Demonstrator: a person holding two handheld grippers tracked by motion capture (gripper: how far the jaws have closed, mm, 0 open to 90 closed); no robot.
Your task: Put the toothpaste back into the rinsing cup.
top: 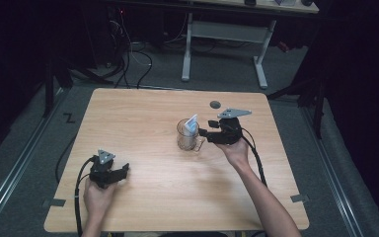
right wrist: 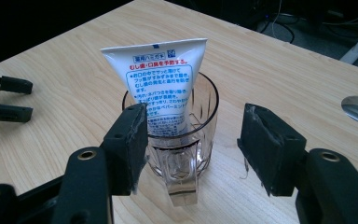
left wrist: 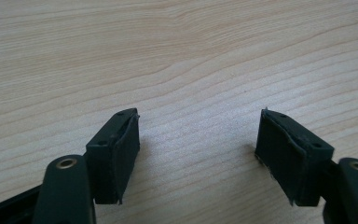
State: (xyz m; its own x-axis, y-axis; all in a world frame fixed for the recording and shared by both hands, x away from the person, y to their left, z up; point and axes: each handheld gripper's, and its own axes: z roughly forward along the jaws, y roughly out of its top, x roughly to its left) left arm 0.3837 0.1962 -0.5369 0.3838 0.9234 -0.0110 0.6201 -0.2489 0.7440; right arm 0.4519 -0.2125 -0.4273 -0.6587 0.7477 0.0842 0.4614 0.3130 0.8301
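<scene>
Tabletop [top: 153, 197] of pale wood carries one clear glass mug [top: 187, 138] near its middle, and one white toothpaste tube [right wrist: 161, 88] stands upright inside it, crimped end up. Two grippers are in use. Right gripper [right wrist: 191, 154] sits just beside the mug at its handle side, fingers [right wrist: 130, 140] spread wide and holding nothing, the handle between them. Left gripper [left wrist: 198, 156] rests low over bare wood near the front left, well apart from the mug, its fingers also wide open and empty.
</scene>
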